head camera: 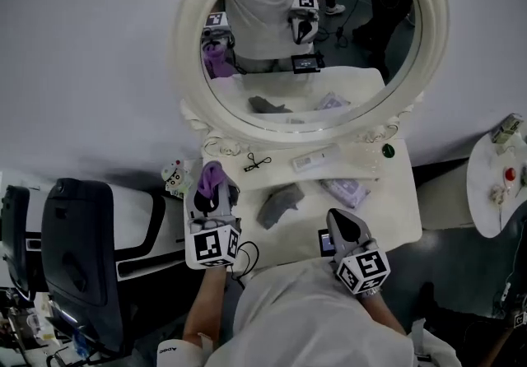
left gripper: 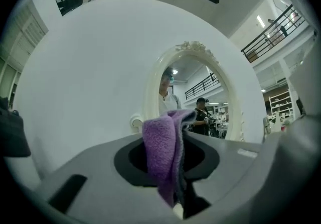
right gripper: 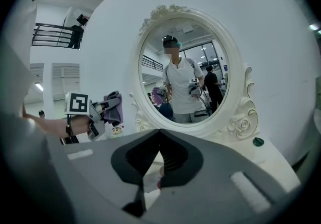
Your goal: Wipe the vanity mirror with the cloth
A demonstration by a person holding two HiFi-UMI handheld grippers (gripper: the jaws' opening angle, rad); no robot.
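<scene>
— While the head view looks down, where is the cloth?
— Clamped in the left tongs, over the left edge of the table. The mirror lies ahead, up and to the right.
— And the left gripper view?
— A purple fold is pinched between the jaws, with the mirror beyond, not touching.
— The right gripper view?
— The right tongs are together and empty. I judge the left nearer the glass.
</scene>
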